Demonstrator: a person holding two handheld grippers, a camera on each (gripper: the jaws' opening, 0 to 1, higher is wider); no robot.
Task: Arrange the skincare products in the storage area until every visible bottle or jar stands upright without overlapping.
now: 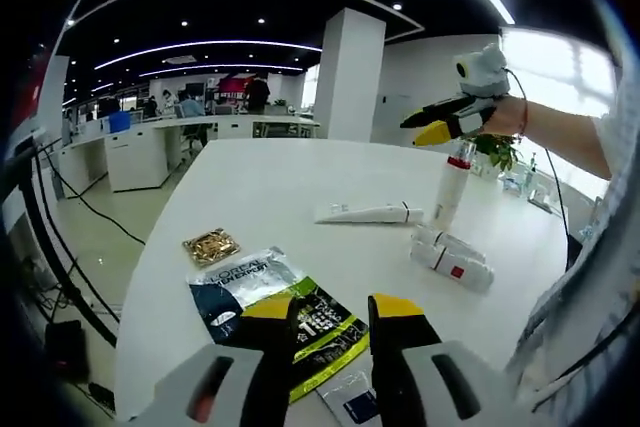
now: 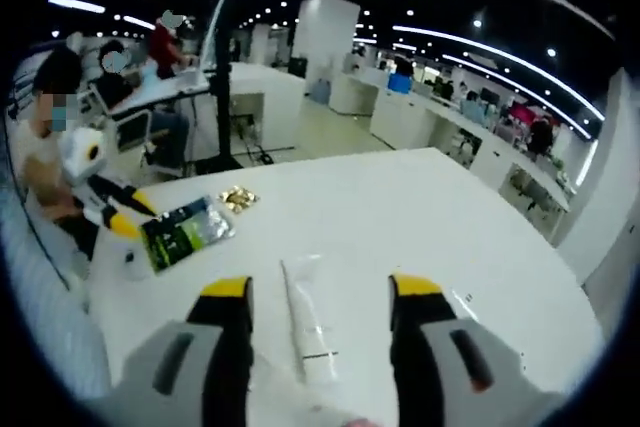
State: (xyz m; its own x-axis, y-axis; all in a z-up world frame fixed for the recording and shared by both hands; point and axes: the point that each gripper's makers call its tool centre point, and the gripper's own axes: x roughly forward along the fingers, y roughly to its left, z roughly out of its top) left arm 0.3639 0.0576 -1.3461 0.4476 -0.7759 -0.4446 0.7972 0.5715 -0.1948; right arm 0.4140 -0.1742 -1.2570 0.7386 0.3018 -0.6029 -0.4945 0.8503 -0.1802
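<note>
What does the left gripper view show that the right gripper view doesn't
Left gripper view: an upright white bottle under the right gripper, and two white bottles lying down.

Right gripper view: a wide gap between the right gripper's open jaws, the tube between them.

Both: the white table, the lying white tube, the green-and-black sachet, the small gold packet.

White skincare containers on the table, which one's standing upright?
The tall white bottle with the red band under the right tongs; the tube and the others lie flat.
</note>
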